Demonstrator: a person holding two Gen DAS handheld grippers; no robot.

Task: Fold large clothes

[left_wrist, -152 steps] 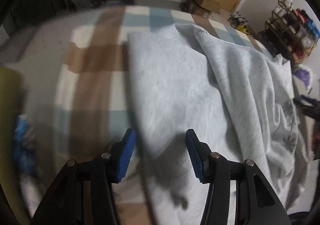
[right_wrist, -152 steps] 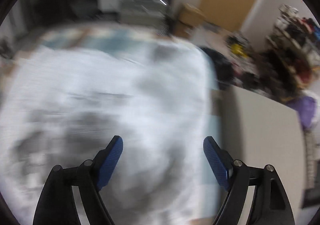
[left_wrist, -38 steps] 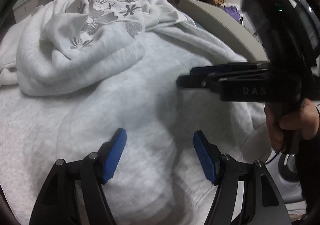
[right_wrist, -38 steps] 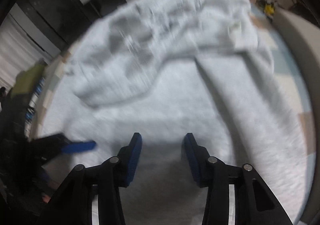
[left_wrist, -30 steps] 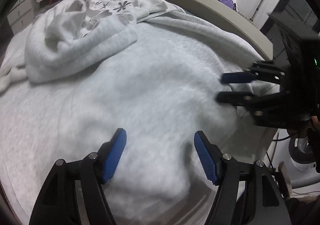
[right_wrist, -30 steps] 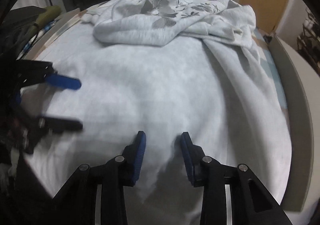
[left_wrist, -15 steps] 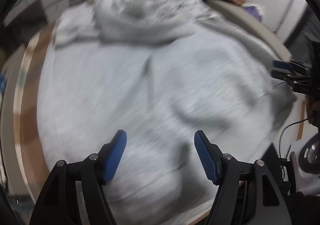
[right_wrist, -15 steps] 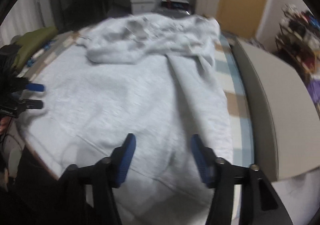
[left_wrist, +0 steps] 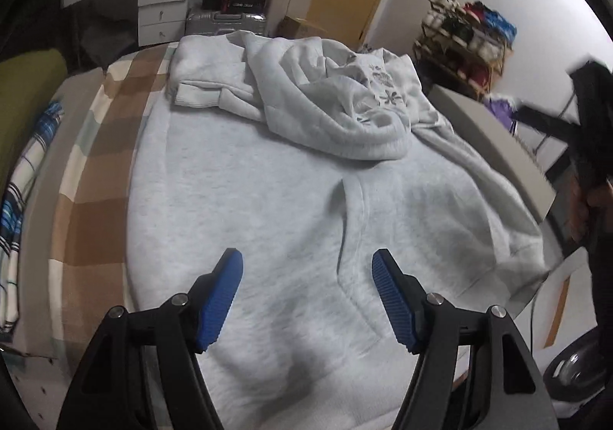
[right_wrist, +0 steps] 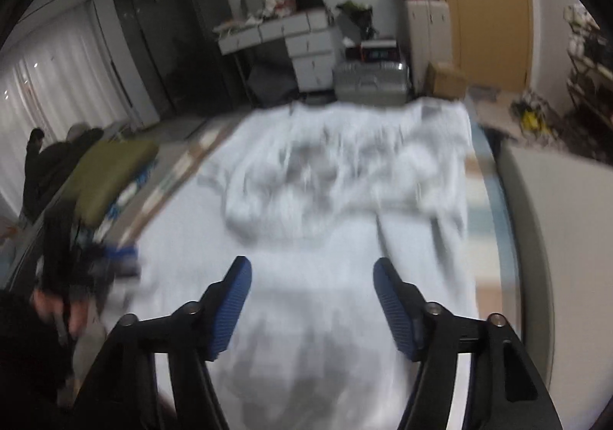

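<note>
Honestly the biggest risk right now is that nothing is holding the hoodie (left_wrist: 276, 200) at all. The left gripper (left_wrist: 306, 294) has its jaws spread wide over the lower body of the garment with nothing between them. The right gripper (right_wrist: 312, 300) has just been opening its jaws, and they hang empty too, above the cloth.

The hoodie lies spread on the bed (left_wrist: 88, 177), hem end nearest the cameras. Its top half is heaped in a rumpled pile (left_wrist: 337, 104) at the far end, with a floral print showing and a cuffed sleeve (left_wrist: 199, 95) sticking out to the left.

What could go wrong, as I read it:
- That pile is thick, soft fleece. Grab it blind and you'd likely catch several layers at once and drag the whole lump instead of one edge.
- A raised crease (left_wrist: 350, 215) runs down the middle of the body. Fold over it and the wrinkle gets locked in.
- The right-hand edge hangs close to the side of the bed, so a pull that way could slide the fabric off.

Material is a pale grey, slightly fuzzy knit, heavy and floppy, with ribbed cuffs. The checked bed cover under it looks smooth. The right wrist view is blurred, so detail there is poor.
</note>
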